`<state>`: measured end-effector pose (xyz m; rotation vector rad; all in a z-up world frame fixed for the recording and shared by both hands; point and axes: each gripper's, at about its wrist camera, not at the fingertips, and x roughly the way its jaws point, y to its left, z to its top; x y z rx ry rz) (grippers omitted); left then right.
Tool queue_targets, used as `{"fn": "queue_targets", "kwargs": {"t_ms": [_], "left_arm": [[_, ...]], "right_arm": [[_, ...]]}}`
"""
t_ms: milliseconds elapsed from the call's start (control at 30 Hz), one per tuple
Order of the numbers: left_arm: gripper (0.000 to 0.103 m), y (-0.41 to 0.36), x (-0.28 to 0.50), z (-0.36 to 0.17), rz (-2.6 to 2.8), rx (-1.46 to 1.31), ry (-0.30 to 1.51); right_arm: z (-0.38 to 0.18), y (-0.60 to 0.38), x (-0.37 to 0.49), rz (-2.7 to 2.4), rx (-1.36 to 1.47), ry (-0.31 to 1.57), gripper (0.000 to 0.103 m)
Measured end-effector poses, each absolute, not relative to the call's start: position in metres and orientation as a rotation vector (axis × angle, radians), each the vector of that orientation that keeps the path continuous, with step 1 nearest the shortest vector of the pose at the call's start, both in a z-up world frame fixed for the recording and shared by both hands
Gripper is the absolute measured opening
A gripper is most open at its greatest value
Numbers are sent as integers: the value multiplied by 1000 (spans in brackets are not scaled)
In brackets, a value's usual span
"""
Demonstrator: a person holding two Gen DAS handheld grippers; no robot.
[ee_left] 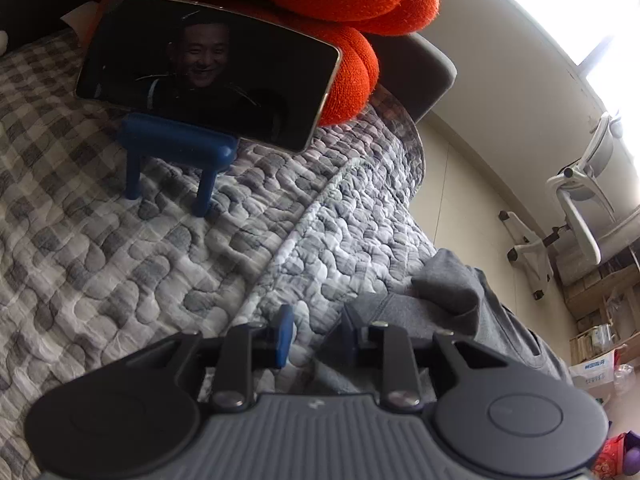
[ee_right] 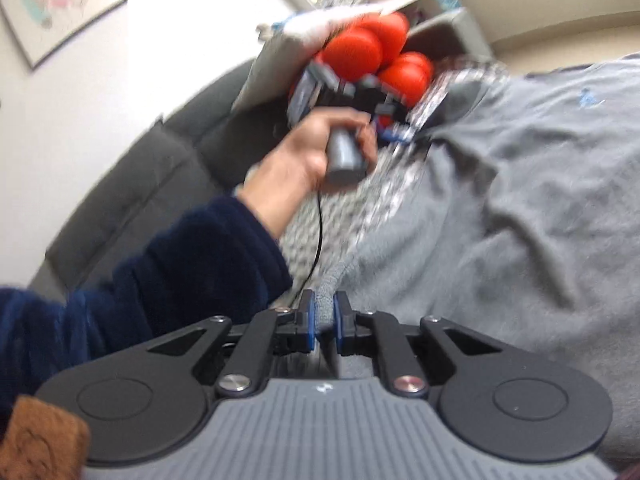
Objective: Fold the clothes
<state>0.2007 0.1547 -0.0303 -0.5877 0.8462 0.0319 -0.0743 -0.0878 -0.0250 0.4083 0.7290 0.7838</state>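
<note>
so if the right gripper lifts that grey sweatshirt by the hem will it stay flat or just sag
Likely sag: the grey sweatshirt already lies in soft wrinkles on the quilt, so it looks floppy. The right gripper pinches only a ribbed edge, so the rest would probably drape and drag. It seems light, unlikely to slip.

cream wall (ee_left: 500,92) | bright window (ee_left: 568,8) | white office chair (ee_left: 580,208) | grey sofa (ee_right: 132,184)

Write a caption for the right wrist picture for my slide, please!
Right gripper pinches the ribbed hem of a grey cotton sweatshirt on the bed while the left hand reaches toward an orange knotted cushion.
</note>
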Motion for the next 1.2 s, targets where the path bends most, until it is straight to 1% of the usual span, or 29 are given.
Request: {"fn": "queue_targets", "kwargs": {"t_ms": [33, 200, 233, 333, 367, 400, 433, 500, 567, 633, 700, 733, 767, 800, 833, 933, 1033, 1200], "left_arm": [[32, 157, 199, -30, 26, -602, 844], [32, 157, 194, -29, -11, -595, 838], [33, 156, 193, -29, -23, -593, 836], [36, 160, 191, -31, -46, -615, 830], [36, 162, 191, -32, -50, -629, 828], [36, 164, 191, -33, -55, -646, 826], [36, 166, 191, -35, -68, -671, 824], [36, 165, 193, -38, -96, -696, 829], [37, 162, 196, -40, -112, -708, 829], [38, 158, 200, -41, -124, -726, 824], [38, 155, 204, -43, -122, -742, 826], [34, 152, 206, -44, -124, -737, 827], [27, 149, 207, -43, -128, -720, 827], [8, 145, 208, -43, -126, -701, 832], [1, 142, 209, -42, -125, -683, 836], [0, 136, 204, -40, -114, -665, 869], [0, 134, 195, -34, -118, -664, 863], [0, 131, 190, -35, -140, -752, 914]], "right_arm": [[-30, -79, -78, 790, 373, 747, 13], [-51, -50, -78, 787, 269, 832, 14], [-54, -48, -75, 788, 263, 852, 18], [-52, -47, -70, 793, 264, 899, 20], [-44, -48, -68, 793, 250, 890, 20], [-32, -51, -65, 790, 232, 863, 23], [-18, -56, -60, 780, 219, 828, 35], [11, -71, -40, 741, 216, 760, 49], [37, -86, -13, 689, 213, 714, 49], [51, -95, 21, 624, 188, 714, 49], [61, -102, 57, 561, 160, 720, 49], [65, -104, 74, 534, 139, 720, 49], [67, -102, 91, 511, 109, 716, 49], [69, -101, 107, 493, 80, 707, 49], [71, -99, 121, 482, 51, 694, 49], [73, -89, 165, 468, -1, 664, 49], [69, -70, 204, 498, -35, 660, 49], [54, -38, 263, 534, -69, 732, 49]]}}
